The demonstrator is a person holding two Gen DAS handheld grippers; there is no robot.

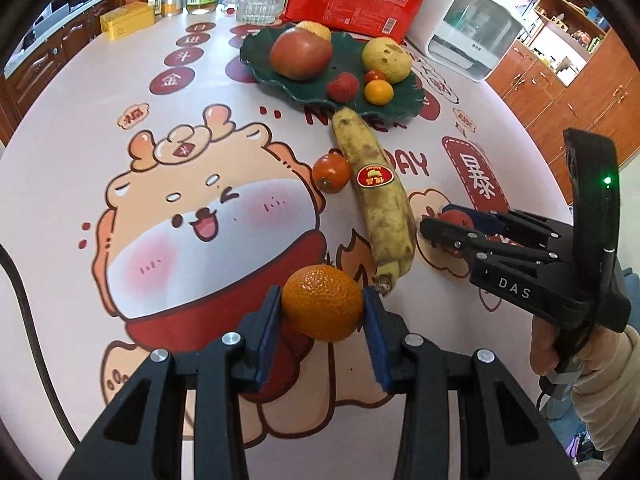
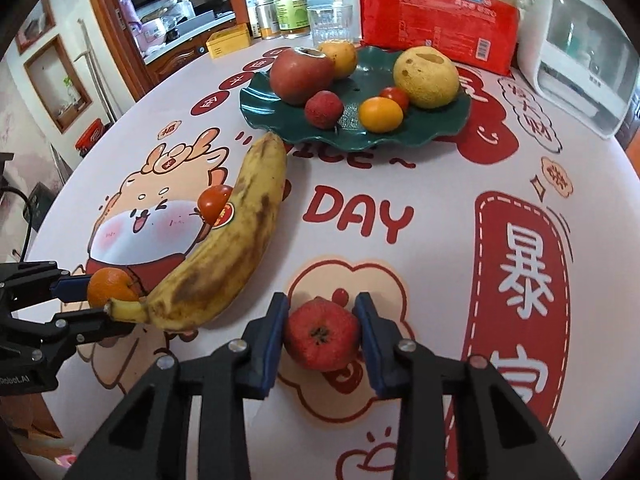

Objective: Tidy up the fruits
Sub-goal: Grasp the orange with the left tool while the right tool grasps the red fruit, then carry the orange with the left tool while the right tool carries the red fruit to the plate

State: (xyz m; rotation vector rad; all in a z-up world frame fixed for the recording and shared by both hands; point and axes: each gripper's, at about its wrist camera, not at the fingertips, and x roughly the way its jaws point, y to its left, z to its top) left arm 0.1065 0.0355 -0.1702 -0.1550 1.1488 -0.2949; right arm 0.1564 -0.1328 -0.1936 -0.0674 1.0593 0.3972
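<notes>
My left gripper (image 1: 322, 306) is shut on an orange mandarin (image 1: 322, 302), just above the tablecloth; the mandarin also shows in the right wrist view (image 2: 110, 286). My right gripper (image 2: 322, 334) is shut on a small red fruit (image 2: 322, 334); the gripper also shows in the left wrist view (image 1: 444, 226). A spotted banana (image 1: 376, 196) and a cherry tomato (image 1: 331, 173) lie on the table between the grippers and the green plate (image 1: 260, 46). The plate (image 2: 440, 132) holds an apple (image 2: 300, 74), a pear (image 2: 426, 76), a lychee (image 2: 324, 109) and small orange and red fruits.
A red packet (image 2: 436, 16), a white appliance (image 2: 580, 60), a glass (image 2: 330, 22), bottles (image 2: 292, 4) and a yellow tin (image 2: 228, 40) stand along the table's far edge. Wooden cabinets (image 1: 560, 84) stand behind on the right.
</notes>
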